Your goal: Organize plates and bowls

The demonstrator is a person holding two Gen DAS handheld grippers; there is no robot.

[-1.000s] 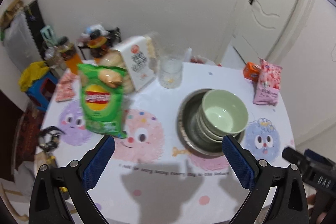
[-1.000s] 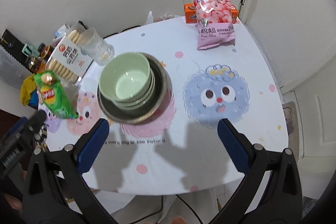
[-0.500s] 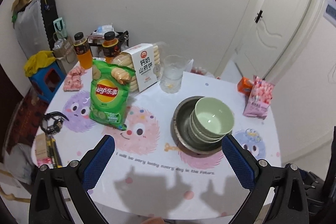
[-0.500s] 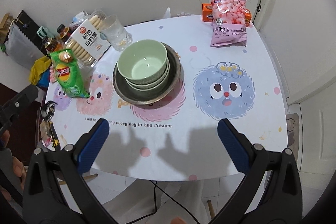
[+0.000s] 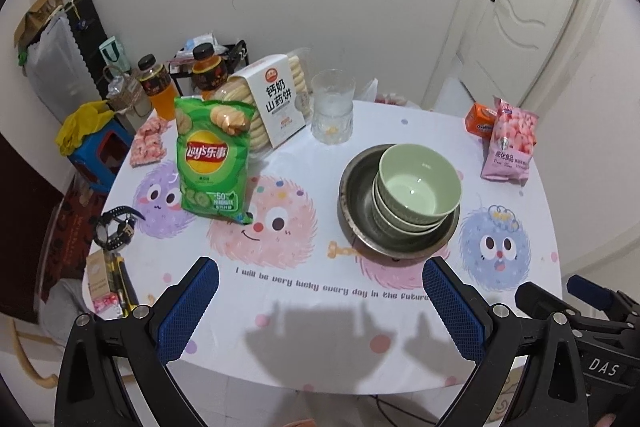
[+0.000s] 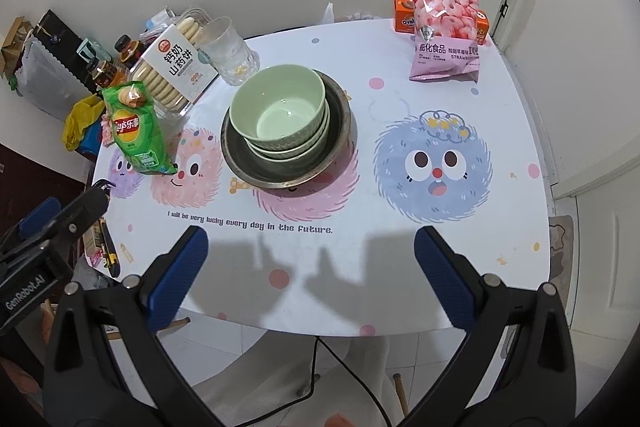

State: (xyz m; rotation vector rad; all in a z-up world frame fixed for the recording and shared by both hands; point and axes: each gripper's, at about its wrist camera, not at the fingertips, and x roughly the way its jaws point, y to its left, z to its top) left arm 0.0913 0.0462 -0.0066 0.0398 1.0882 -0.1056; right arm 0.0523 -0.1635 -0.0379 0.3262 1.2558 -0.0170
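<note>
A stack of green bowls [image 5: 418, 189] sits inside a metal basin [image 5: 360, 203] on the table, right of middle; it also shows in the right wrist view [image 6: 280, 111], with the basin [image 6: 344, 143] around it. My left gripper [image 5: 320, 291] is open and empty, held above the table's near edge, well short of the bowls. My right gripper [image 6: 310, 259] is open and empty, also over the near edge. The right gripper's body shows at the left wrist view's lower right [image 5: 576, 311].
A green chips bag [image 5: 212, 159], a biscuit box [image 5: 276, 107], a glass cup [image 5: 332, 113], a pink snack bag [image 5: 510, 147] and an orange box [image 5: 478, 117] stand on the table [image 5: 304, 307]. Two orange drink bottles [image 5: 160, 91] stand behind. A watch [image 5: 116, 227] lies at the left edge.
Both grippers have pulled back and up from the table, so more of it shows. The bowls and basin have not moved. Both jaws stay open.
</note>
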